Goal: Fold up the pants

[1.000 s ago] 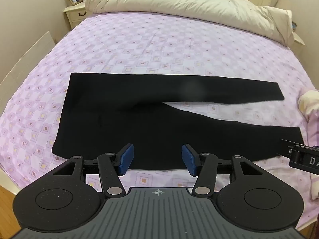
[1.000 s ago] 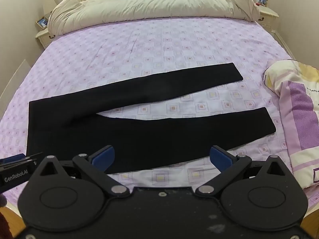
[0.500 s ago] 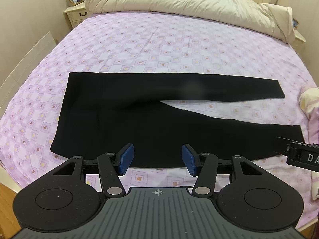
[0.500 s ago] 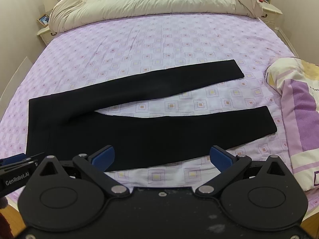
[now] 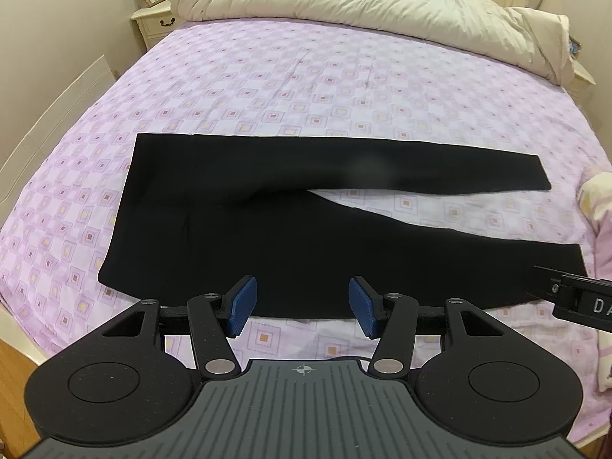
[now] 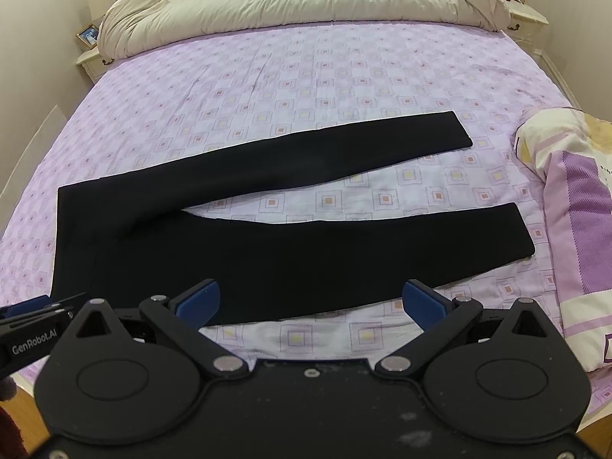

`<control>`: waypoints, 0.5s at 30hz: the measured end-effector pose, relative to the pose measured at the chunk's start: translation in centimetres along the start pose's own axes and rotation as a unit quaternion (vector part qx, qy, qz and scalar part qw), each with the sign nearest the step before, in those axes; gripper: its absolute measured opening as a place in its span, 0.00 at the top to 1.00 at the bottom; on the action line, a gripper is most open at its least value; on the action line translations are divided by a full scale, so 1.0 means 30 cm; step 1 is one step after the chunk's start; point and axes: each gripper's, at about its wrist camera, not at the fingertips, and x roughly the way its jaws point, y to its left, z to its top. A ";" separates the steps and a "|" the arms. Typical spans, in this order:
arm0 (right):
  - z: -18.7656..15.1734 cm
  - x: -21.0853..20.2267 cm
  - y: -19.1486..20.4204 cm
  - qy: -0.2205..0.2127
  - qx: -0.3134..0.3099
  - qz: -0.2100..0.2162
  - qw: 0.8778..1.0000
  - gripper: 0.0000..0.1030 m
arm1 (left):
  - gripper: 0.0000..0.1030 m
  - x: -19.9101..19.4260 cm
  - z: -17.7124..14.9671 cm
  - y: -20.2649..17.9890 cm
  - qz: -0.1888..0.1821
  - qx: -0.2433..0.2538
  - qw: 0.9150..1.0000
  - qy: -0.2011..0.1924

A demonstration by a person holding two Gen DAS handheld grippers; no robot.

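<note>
Black pants (image 5: 267, 225) lie flat on the purple patterned bed sheet (image 5: 306, 88), waist to the left, two legs spread to the right. They also show in the right wrist view (image 6: 267, 244). My left gripper (image 5: 302, 306) is open and empty, above the pants' near edge by the waist and thigh. My right gripper (image 6: 311, 306) is wide open and empty, above the near edge of the near leg. Each gripper's tip shows at the edge of the other's view.
A beige duvet (image 5: 363, 4) is bunched at the head of the bed. A folded purple and cream quilt (image 6: 573, 206) lies at the right, by the leg ends. Nightstands (image 5: 153, 23) with photo frames stand at both far corners. The bed's near edge runs just below the grippers.
Both grippers have drifted slightly forward over the bed; the pants sit a little lower in both views. Jaws unchanged, pants not moved.
</note>
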 end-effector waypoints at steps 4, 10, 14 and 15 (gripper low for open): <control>0.004 0.000 -0.006 0.002 -0.002 0.003 1.000 0.00 | 0.50 -0.002 -0.003 -0.008 0.004 -0.003 1.000 0.000; 0.010 0.006 -0.019 0.005 -0.005 0.007 1.000 0.00 | 0.50 0.001 -0.004 -0.027 0.010 -0.006 1.000 0.004; 0.013 0.012 -0.031 0.009 -0.003 0.008 1.000 0.00 | 0.50 0.004 -0.003 -0.045 0.013 -0.005 1.000 0.007; 0.014 0.013 -0.032 0.010 -0.003 0.009 1.000 0.00 | 0.50 0.007 -0.001 -0.046 0.014 -0.005 1.000 0.008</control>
